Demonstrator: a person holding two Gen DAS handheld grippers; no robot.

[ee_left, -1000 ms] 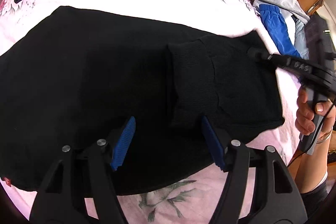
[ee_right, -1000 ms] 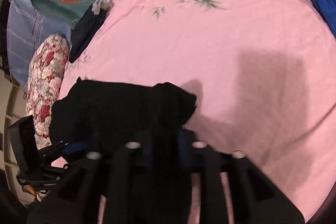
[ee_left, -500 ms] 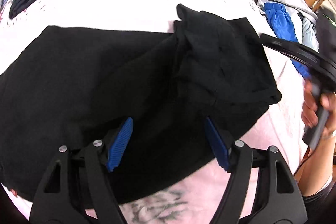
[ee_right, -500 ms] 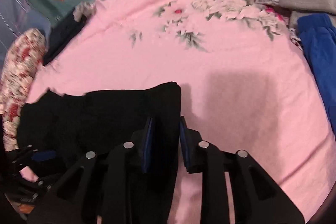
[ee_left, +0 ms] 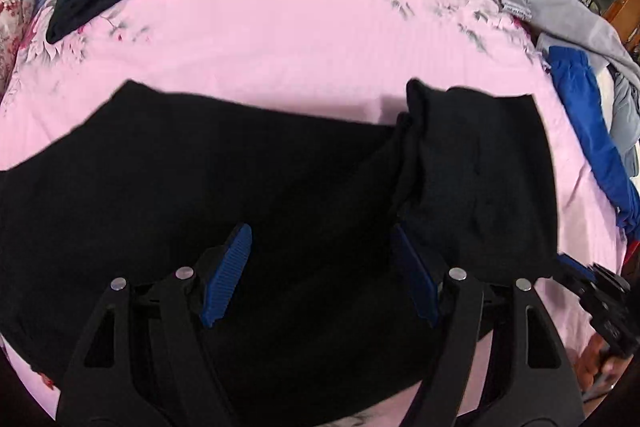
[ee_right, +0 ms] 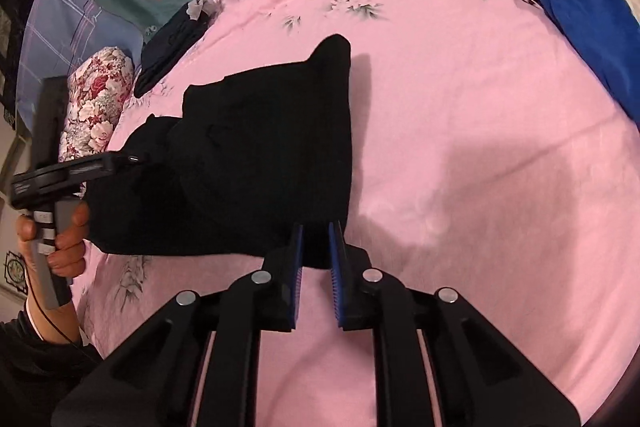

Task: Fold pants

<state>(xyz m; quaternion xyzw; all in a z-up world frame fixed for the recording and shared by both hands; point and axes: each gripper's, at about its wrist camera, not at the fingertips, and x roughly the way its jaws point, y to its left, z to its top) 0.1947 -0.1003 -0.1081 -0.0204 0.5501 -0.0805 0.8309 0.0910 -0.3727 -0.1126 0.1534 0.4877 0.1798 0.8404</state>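
Judging by the cloth: mid-fold, with one end of the black pants (ee_left: 240, 187) doubled over at the right and lying rumpled, spread flat on the pink sheet (ee_left: 320, 27) across the lower half of the left view.

To do it well, working left to right:
- Pin the flat part with the left gripper (ee_left: 320, 239) before pulling anything, to stop the bottom layer sliding on the sheet.
- Smooth the ridge along the left edge of the folded-over end (ee_left: 480, 167), then line up its edges with the layer below.
- Take the near corner fully between the pads on the right, not by the tip alone. Likely to slip otherwise.
- Stay clear of the blue garment (ee_left: 588, 131) at the far right.

Pose, left to right:
- Seen from the right camera: left hand (ee_right: 60, 239) wrapped round its grey handle at the left edge, tool reaching over the pants (ee_right: 260, 147).
- Left gripper tilted steeply down over the middle of the cloth, spread wide, blue pads apart with nothing pinched. Hard to tell whether resting on the fabric or just above it.
- Right gripper (ee_right: 316, 239) angled down at the near right corner of the pants, closing, with that black corner between the pad tips and a narrow gap showing. Firm pressing not evident.
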